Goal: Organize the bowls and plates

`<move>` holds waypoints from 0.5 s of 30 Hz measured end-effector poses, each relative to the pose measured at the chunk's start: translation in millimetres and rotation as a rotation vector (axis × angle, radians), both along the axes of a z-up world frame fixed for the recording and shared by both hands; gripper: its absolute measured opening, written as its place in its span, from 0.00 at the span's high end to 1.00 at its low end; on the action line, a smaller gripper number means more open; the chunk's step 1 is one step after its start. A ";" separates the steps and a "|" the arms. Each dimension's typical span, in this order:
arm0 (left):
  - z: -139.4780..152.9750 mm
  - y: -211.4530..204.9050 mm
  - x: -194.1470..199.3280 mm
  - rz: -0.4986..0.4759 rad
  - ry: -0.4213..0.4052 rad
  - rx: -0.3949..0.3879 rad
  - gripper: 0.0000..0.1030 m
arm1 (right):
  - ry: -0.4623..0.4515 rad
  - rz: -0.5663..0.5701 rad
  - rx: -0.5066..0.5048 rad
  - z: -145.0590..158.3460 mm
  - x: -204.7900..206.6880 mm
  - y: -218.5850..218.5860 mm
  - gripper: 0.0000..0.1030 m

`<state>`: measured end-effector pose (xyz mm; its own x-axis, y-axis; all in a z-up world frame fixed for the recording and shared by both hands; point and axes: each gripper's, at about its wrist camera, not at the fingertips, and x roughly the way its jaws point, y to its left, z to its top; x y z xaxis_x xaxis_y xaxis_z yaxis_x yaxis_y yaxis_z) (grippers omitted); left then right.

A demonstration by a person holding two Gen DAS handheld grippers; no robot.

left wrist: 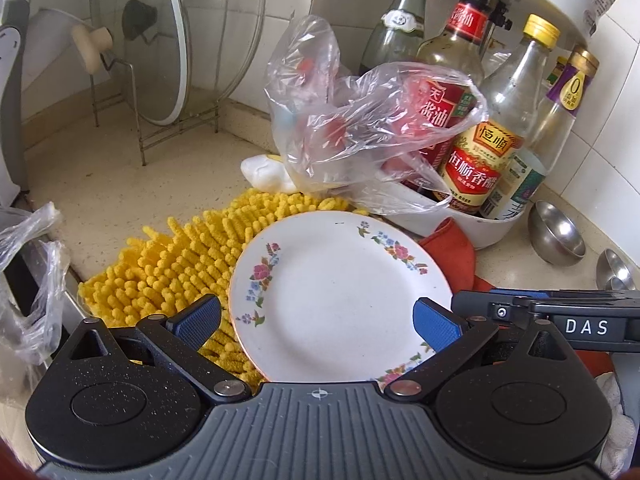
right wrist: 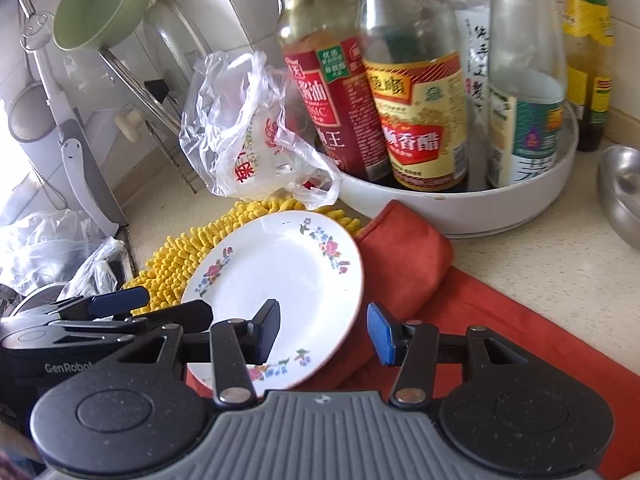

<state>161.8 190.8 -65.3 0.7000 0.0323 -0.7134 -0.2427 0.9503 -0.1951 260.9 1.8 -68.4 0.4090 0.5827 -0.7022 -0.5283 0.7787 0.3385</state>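
Plate (left wrist: 340, 296), white with a floral rim, lies face up directly ahead of both claws, resting partly on a yellow chenille mat (left wrist: 180, 256) and partly on an orange cloth (right wrist: 404, 240). Being round, it has no long axis, so what matters is which rim each claw can reach.

From the left gripper (left wrist: 316, 320) the plate sits squarely between the 2 blue pads, which stand wide apart on either side of it and, as far as the view shows, touch nothing. The plate's near edge runs under the claw's body.

From the right gripper (right wrist: 326, 332) the plate lies ahead and to the left. The left pad overlaps the plate's near-right part in the view and the right pad is over the orange cloth, so the rim falls between them; whether either pad touches it is unclear. This claw is moderately open and holds nothing.

My judgement is that the right claw is better placed for a rim pinch. The coming move probably calls for closing on that near-right edge.

2 steel bowls (left wrist: 556, 236) sit well off to the left gripper's right, beside the white bottle tray (right wrist: 460, 208).
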 end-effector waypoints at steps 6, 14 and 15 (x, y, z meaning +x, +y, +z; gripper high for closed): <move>-8.7 3.2 14.7 -0.010 0.028 -0.010 0.00 | 0.024 0.003 -0.015 -8.7 12.1 15.1 0.55; -21.8 10.9 31.0 -0.029 0.073 -0.014 0.00 | 0.069 -0.023 -0.038 -23.5 25.0 22.7 0.53; -23.0 11.5 32.5 -0.030 0.078 -0.010 0.00 | 0.076 -0.025 -0.042 -25.6 25.7 23.0 0.53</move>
